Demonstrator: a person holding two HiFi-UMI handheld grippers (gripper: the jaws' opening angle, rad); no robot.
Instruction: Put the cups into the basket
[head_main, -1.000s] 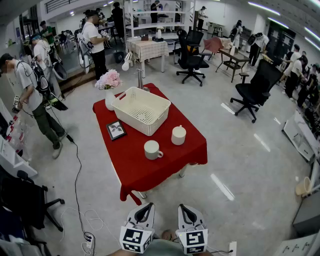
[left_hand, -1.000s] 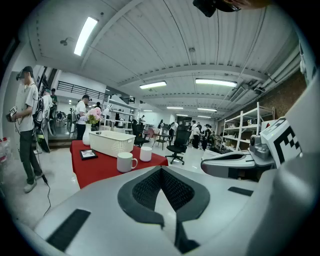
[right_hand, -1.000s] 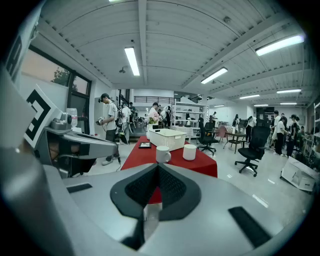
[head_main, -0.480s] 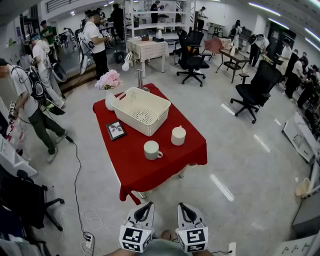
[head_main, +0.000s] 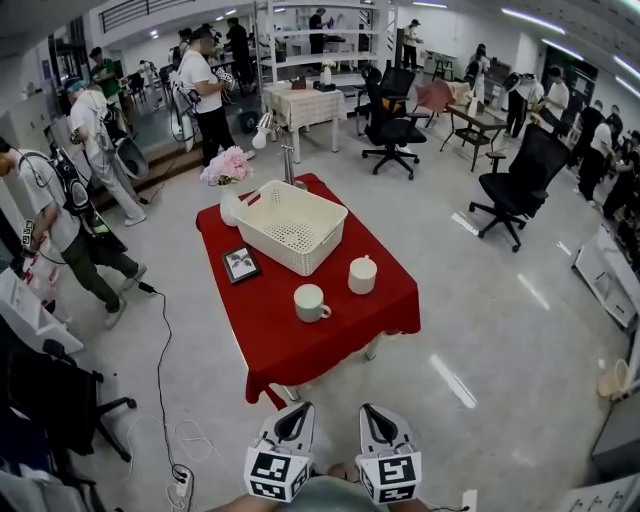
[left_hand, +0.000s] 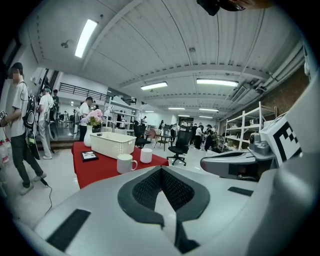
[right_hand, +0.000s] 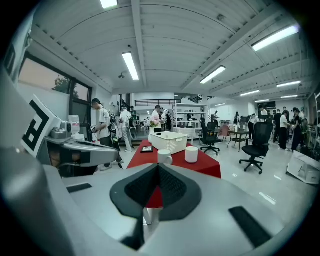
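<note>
A table draped in a red cloth (head_main: 300, 350) stands in a busy open workroom, seen from above. It carries two white cups, one white basket, one small framed picture and one white vase of pink flowers. The first cup, a mug with a handle (head_main: 309, 302), stands toward the near side. The second cup (head_main: 362, 275) stands just to its right and slightly farther away, apart from it. Both cups are outside the perforated basket (head_main: 290, 228), which lies beyond them near the table's middle and holds nothing visible. The picture frame (head_main: 241, 265) lies left of the cups. The vase (head_main: 230, 205) stands at the far-left corner beside the basket. At the near edge of the scene, well short of the table, two grippers are held side by side. The left gripper (head_main: 297, 412) and the right gripper (head_main: 371, 412) each have their jaws pressed together on nothing. Several people and black office chairs stand around the room.
</note>
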